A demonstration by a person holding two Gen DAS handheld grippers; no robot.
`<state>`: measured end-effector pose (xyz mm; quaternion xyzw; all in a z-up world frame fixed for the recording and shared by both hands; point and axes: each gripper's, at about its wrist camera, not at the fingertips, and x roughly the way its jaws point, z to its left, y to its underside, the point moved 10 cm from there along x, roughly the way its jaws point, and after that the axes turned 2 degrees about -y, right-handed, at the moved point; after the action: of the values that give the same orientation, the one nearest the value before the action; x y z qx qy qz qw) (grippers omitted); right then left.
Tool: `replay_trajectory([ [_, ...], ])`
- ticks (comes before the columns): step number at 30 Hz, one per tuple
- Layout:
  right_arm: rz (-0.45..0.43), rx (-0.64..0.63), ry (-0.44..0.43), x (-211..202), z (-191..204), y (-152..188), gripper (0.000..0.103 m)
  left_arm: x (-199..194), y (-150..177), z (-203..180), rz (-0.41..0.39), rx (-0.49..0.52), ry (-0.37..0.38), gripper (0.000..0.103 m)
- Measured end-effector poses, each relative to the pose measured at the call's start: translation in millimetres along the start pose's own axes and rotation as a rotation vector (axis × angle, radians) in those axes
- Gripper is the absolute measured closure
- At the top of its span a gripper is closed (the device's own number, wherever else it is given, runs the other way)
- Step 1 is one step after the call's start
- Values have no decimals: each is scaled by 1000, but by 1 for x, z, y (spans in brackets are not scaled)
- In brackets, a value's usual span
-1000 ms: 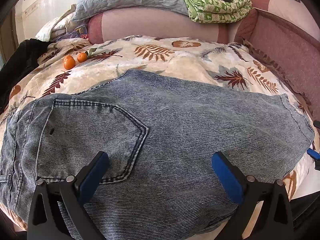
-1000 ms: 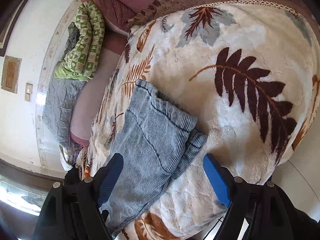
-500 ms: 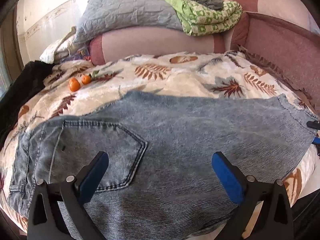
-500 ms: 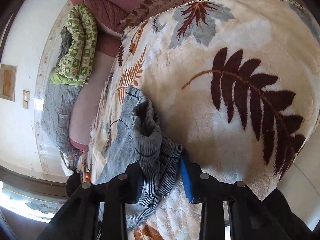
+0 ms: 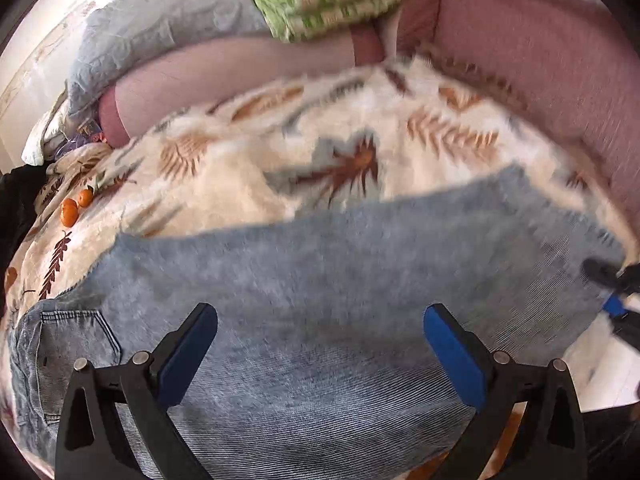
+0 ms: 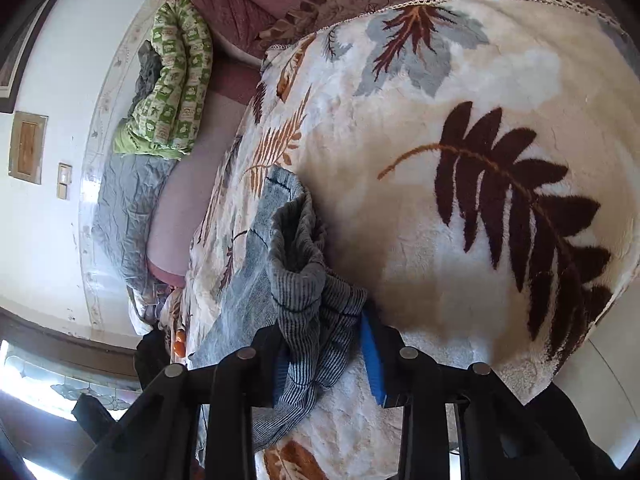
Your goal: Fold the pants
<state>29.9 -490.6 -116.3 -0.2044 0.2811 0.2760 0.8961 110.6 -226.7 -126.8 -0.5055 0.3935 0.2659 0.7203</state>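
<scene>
Right gripper (image 6: 328,354) is clamped on the bunched hem of the pants (image 6: 296,280), lifted off the leaf-print blanket (image 6: 460,216). Left gripper (image 5: 320,344) is held spread wide above the denim lying beneath it.

The left wrist view looks low across the blue denim pants (image 5: 320,300) toward the headboard. The right wrist view looks close at their hem (image 6: 296,264), sideways. Both share the leaf-patterned fleece blanket (image 5: 248,184) (image 6: 460,260).
</scene>
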Motion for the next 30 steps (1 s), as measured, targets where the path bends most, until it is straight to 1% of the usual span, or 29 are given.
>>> replay_trajectory([
  [1, -1, -6, 3, 0, 0, 0, 70, 16, 12, -6, 59, 30, -6, 0],
  [2, 0, -12, 5, 0, 1, 0, 70, 13, 10, -3, 2, 4, 8, 0],
  [4, -6, -31, 18, -1, 2, 0, 70, 3, 9, 0, 11, -19, 31, 0],
  [5, -9, -41, 25, -1, 3, 1, 70, -5, 5, 3, -19, -37, 40, 0],
  [7, -12, -54, 37, -1, 5, 1, 70, -24, -10, 17, -115, -81, -1, 0],
  [8, -15, -58, 42, -1, 5, 1, 70, -28, -15, 24, -139, -101, -21, 0],
  [9, -18, -64, 47, -1, 6, 2, 70, -23, -16, 29, -132, -111, -47, 0],
  [10, -23, -78, 57, -1, 8, 2, 70, -7, -12, 30, -72, -98, -71, 0],
  [11, -30, -96, 69, -1, 11, 3, 70, 20, 1, 24, 58, -46, -67, 0],
  [12, -37, -117, 82, -1, 13, 3, 70, 30, 3, 22, 69, -31, -53, 0],
  [13, -43, -145, 96, -1, 18, 4, 72, 25, -3, 25, 21, -50, -33, 0],
  [15, -64, -214, 137, -3, 28, 6, 73, 23, -2, 28, 59, -66, 2, 0],
  [18, -91, -307, 172, -8, 51, 7, 77, 16, 1, 39, 52, -90, 59, 0],
  [20, -100, -365, 168, -11, 78, 10, 78, 8, 1, 55, 21, -139, 85, 0],
  [22, -119, -461, 178, -12, 115, 18, 78, -5, 3, 83, -15, -214, 111, 0],
  [24, -127, -566, 167, -8, 159, 36, 78, -19, 7, 119, -59, -301, 120, 0],
  [26, -118, -697, 147, 3, 204, 70, 78, -38, 15, 160, -105, -389, 108, 0],
  [28, -76, -828, 119, 22, 239, 118, 78, -59, 25, 203, -160, -475, 79, 0],
  [30, 9, -918, 89, 51, 255, 173, 78, -79, 36, 246, -211, -554, 44, 0],
])
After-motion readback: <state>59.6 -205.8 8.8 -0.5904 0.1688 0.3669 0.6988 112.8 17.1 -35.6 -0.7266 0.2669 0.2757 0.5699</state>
